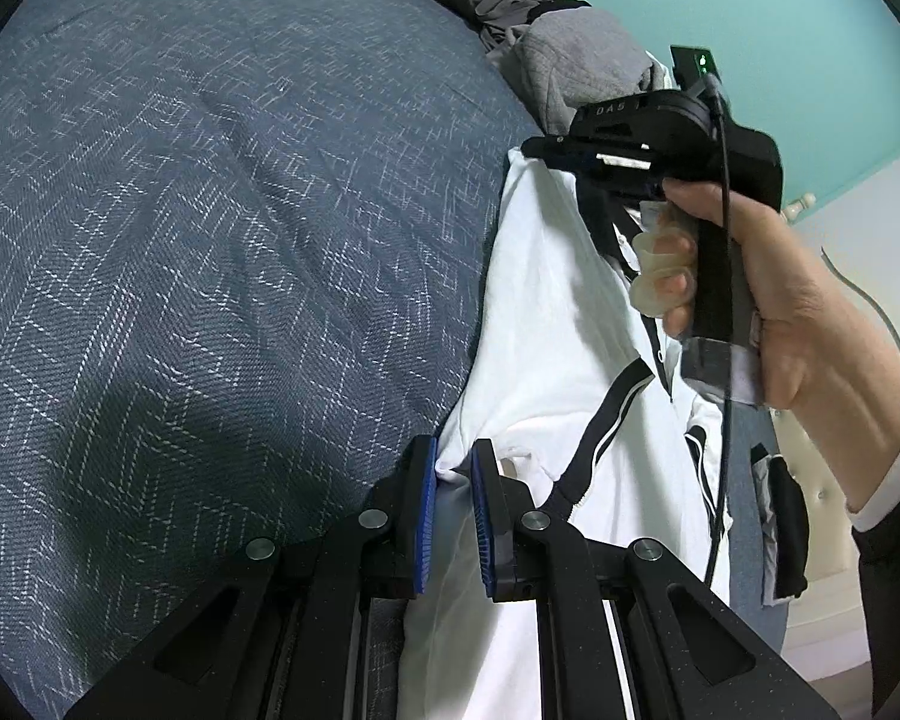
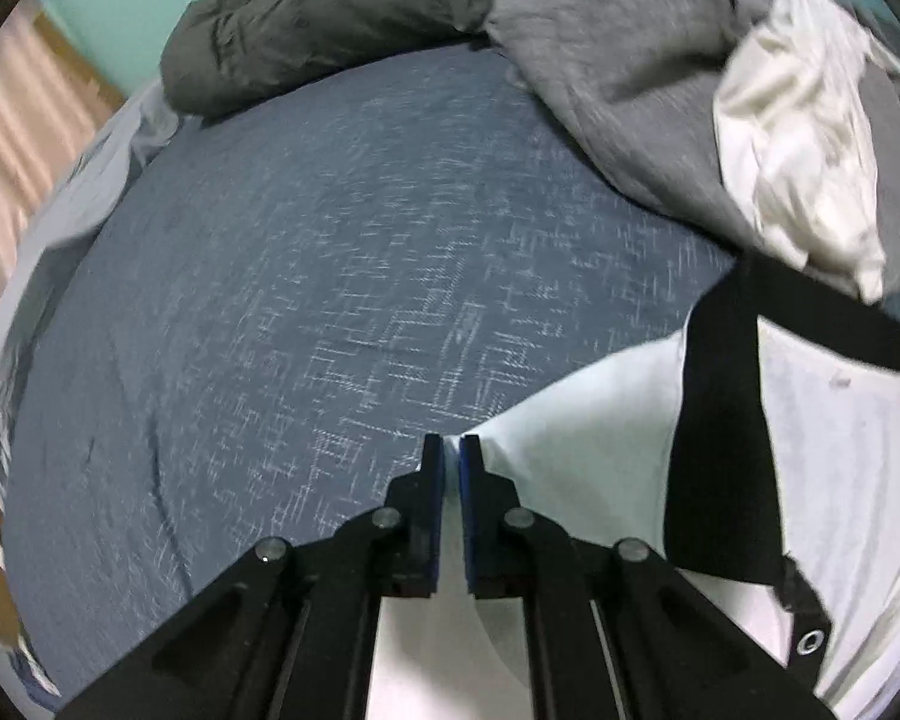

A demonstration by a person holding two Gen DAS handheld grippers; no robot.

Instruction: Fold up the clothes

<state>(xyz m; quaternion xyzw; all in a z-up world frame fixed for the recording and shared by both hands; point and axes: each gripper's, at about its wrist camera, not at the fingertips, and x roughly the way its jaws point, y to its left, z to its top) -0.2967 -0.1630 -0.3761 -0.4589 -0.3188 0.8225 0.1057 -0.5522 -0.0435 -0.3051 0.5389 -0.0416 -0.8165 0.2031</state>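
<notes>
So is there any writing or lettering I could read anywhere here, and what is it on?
"DAS": pale letters on the black body of the right gripper, seen from the left wrist view; anything after them is too blurred to read.
No lettering shows on the white garment or the blue bedspread.

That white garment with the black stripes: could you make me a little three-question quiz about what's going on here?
1. True or false: both grippers pinch the white garment.
2. What covers the bed? A) blue patterned sheet B) red blanket C) bare wood
3. What lies heaped at the far end of the bed?

Key: 1 true: left gripper and right gripper each clamp white cloth. 2 A. 3 a pile of grey clothes.
</notes>
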